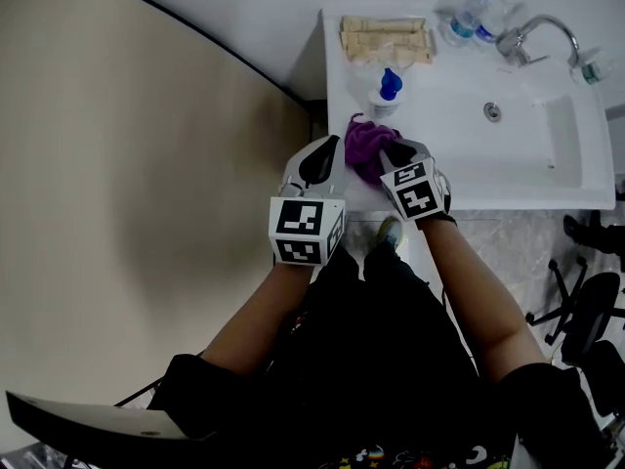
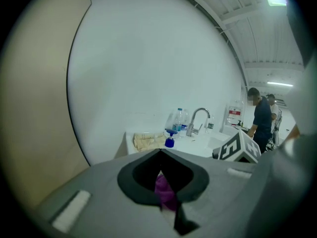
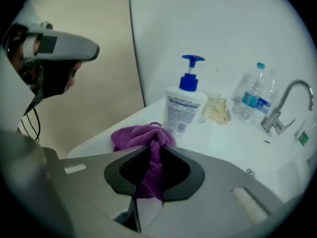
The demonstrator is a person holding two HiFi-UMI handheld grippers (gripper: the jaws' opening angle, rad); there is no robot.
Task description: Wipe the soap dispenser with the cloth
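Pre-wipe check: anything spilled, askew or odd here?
Nothing stands out. The soap dispenser stands upright; the purple cloth, bunched at the counter edge, is pinched by the left hand-held gripper and the right hand-held gripper. No spill visible.

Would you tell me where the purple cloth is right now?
Head view, centre: the purple cloth is bunched on the sink counter's near left corner, in front of the soap dispenser, gripped by the left gripper and the right gripper.

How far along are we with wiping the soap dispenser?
Done: the left gripper and right gripper both pinch the purple cloth. In hand: the cloth sits bunched at the counter edge, just in front of the soap dispenser. Left: the wiping itself; the cloth doesn't visibly touch the dispenser yet.
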